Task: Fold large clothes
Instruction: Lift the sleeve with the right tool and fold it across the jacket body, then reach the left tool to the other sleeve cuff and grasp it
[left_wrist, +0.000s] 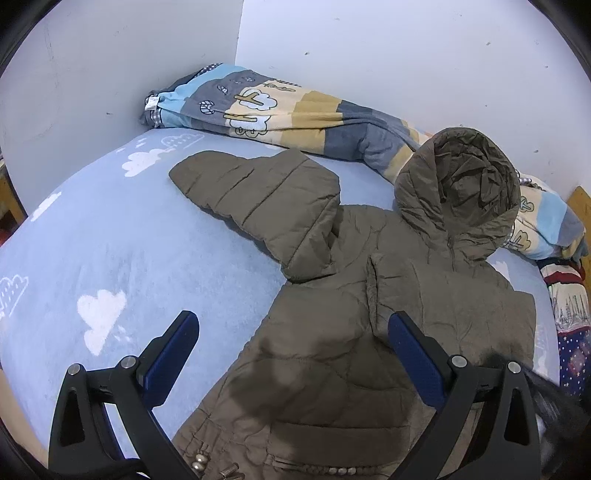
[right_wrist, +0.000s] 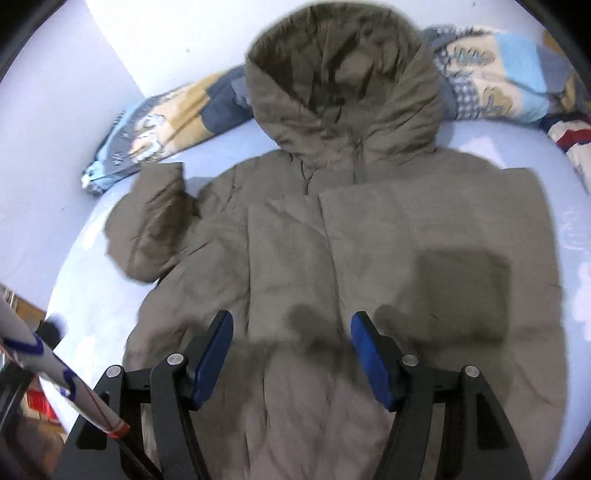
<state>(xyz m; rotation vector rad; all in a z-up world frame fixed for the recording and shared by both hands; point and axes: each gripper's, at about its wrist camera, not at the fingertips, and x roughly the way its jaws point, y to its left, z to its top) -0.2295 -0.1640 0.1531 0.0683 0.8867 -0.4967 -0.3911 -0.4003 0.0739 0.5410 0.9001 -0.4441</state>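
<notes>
**Padded coat spread flat on the bed, both grippers open above it**

A brown-grey quilted coat (right_wrist: 295, 258) lies front-up on a light blue sheet (left_wrist: 110, 258) printed with white clouds. Its hood (left_wrist: 458, 184) is open and rests at the coat's top end, against a rolled striped blanket (left_wrist: 288, 107) that runs along the white wall (left_wrist: 369, 44) beyond the coat. In the left wrist view one sleeve (left_wrist: 258, 192) sticks out from the coat's shoulder, angled across the sheet toward the blanket. On the opposite side, in the right wrist view, a flat panel of the coat lies folded across its front, with a straight edge running down near the zip.

The left gripper (left_wrist: 293, 328) hangs above the coat's lower half, jaws spread wide with nothing between them. The right gripper (right_wrist: 291, 326) is over the coat's middle, jaws also apart and empty; its picture is slightly blurred. A patterned cloth (left_wrist: 569, 314) lies just past the coat's far side.
</notes>
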